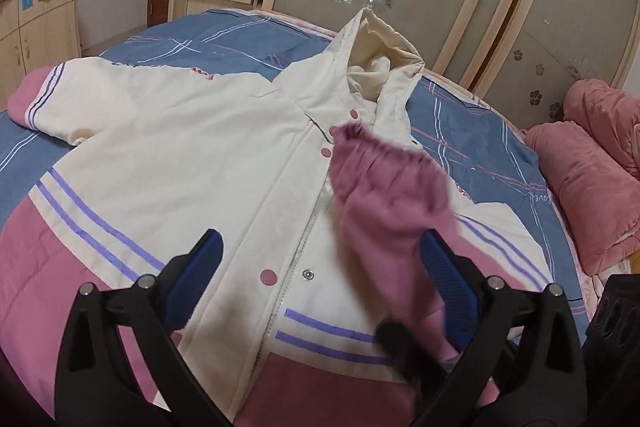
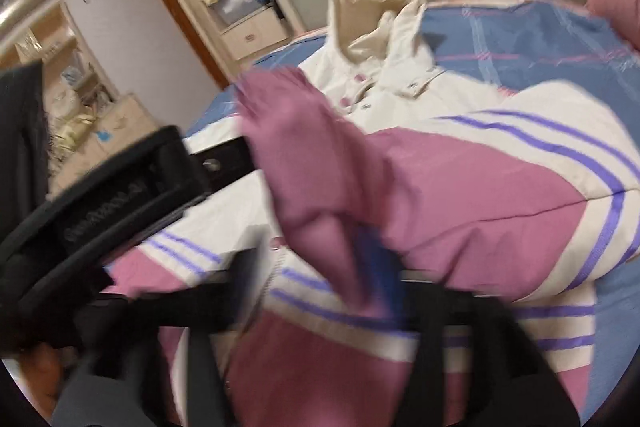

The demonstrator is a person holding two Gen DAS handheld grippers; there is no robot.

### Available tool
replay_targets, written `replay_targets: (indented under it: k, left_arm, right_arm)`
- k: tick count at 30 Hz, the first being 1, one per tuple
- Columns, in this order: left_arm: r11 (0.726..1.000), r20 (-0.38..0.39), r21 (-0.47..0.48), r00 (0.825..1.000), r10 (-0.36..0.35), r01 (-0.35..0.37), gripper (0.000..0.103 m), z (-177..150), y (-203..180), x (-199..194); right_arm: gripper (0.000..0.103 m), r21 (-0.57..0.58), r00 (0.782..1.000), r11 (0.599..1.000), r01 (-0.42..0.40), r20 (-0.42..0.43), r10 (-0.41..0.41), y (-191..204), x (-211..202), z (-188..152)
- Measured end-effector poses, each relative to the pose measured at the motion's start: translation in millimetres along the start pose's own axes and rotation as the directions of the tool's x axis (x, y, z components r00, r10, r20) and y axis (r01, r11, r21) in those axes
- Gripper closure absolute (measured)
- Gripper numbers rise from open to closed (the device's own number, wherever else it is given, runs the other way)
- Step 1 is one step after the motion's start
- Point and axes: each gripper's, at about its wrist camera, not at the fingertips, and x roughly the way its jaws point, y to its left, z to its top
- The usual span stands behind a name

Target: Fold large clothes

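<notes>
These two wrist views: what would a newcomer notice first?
A cream and pink hooded jacket lies spread, front up, on the blue checked bed. One pink sleeve is folded across its middle, between the open left claw fingers. Pink bedding is bunched at the right.

jacket [image 1: 168, 131] on bed [image 1: 480, 147], sleeve [image 1: 384, 187] across it

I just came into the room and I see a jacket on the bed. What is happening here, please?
A person with a gripper in each hand is folding a cream and pink hooded jacket spread on the bed. One pink sleeve is folded across the front, over the snap buttons. The left gripper is open with the sleeve between its fingers, not pinched. The right gripper looks open beside the same sleeve. The other sleeve lies out flat.
</notes>
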Motion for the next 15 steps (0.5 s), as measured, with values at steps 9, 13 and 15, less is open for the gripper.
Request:
replay_targets:
  k: [9,13,15]
  left_arm:
    - [0.996,-0.059,-0.047,0.995,-0.081,0.078,0.002,-4,14,0]
    - [0.981,-0.218,-0.023,0.956,-0.194,0.194,0.002,-20,-3,22]
    - [0.979,-0.249,0.031,0.950,-0.189,0.203,0.002,-29,-16,26]
  right_arm:
    - [0.011,0.135,0.900,0.922,0.362,0.208,-0.384,-31,-51,11]
    - [0.011,0.230,0.923,0.919,0.320,0.141,-0.357,-68,-58,14]
    - [0.011,0.252,0.935,0.922,0.295,0.124,-0.333,-84,-65,16]
